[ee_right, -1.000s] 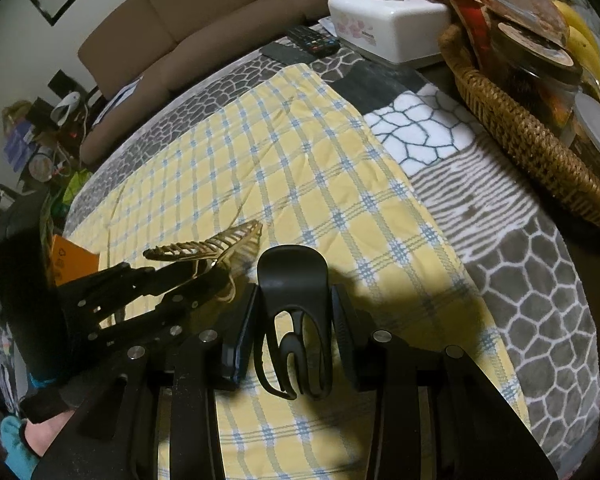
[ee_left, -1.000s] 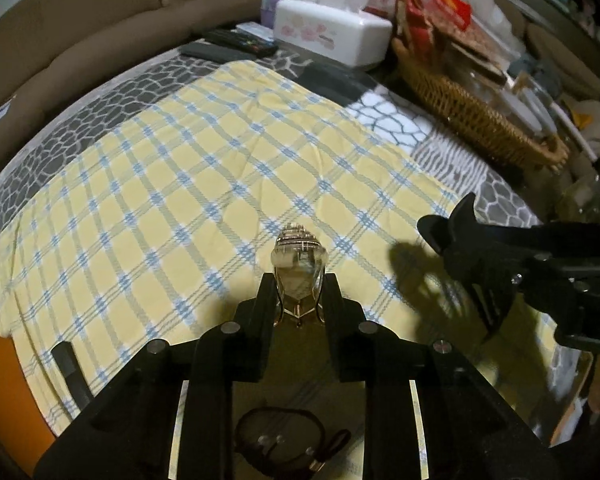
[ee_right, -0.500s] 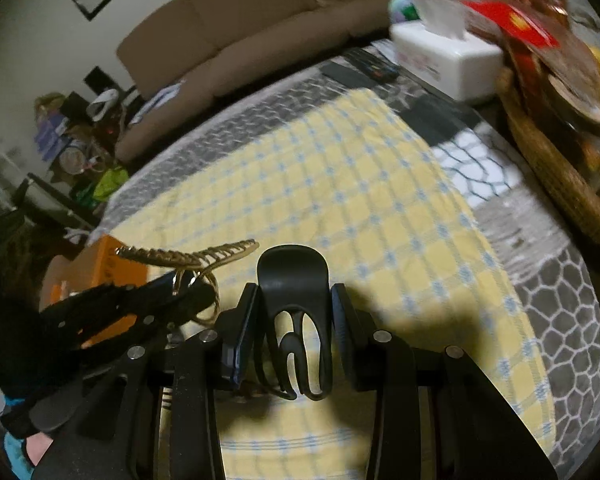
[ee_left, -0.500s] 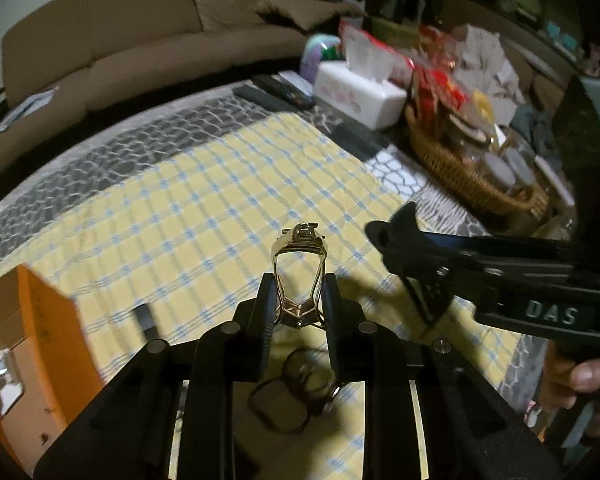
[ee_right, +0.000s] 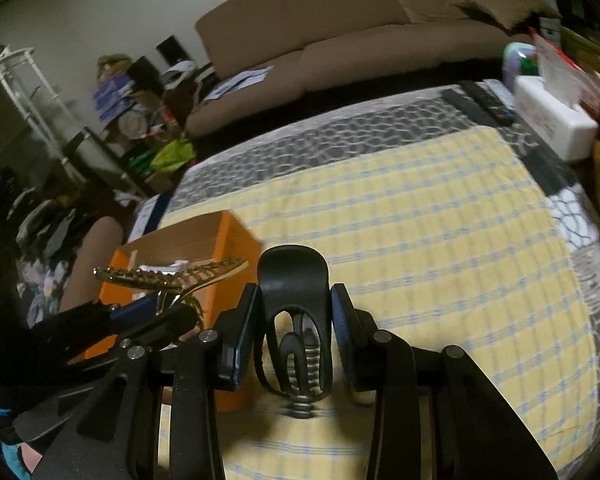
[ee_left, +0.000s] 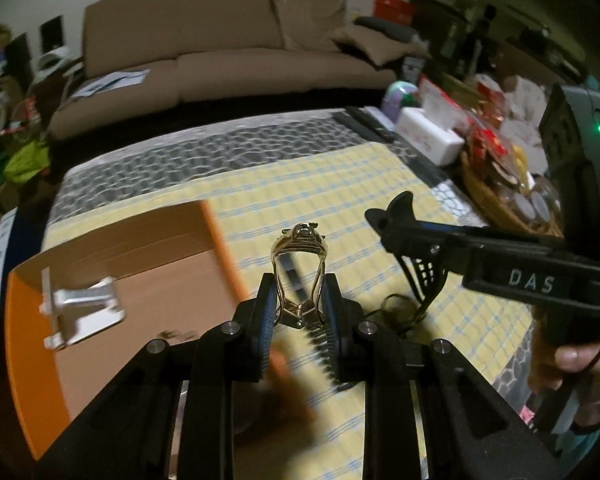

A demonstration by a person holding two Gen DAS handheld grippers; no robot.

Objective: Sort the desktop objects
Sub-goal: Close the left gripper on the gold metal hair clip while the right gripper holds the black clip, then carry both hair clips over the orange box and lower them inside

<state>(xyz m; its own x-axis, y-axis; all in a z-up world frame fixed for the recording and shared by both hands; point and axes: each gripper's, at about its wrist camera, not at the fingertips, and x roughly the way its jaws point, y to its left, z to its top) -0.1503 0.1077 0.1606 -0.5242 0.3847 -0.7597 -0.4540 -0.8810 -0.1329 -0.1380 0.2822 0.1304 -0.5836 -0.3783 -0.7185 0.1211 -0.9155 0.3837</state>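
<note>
Counter layout: box at the left, basket at the right

The open box (ee_left: 112, 280) sits on the checked cloth (ee_right: 420, 240) at its left edge, a phone stand (ee_left: 80, 312) inside it. The tissue box (ee_left: 428, 136) and wicker basket (ee_left: 496, 204) stand along the right side; a sofa (ee_left: 228, 56) lies behind.

White capitals "DAS" stand on the black side of the right gripper's body (ee_left: 532, 280), at three o'clock in the left wrist view, just above the hand (ee_left: 572, 364) that holds it. The tissue box (ee_left: 428, 136) at two o'clock carries a pink printed pattern too blurred to read. The red packets (ee_left: 484, 136) beside it show marks that cannot be read. The right wrist view shows no readable text.
</note>
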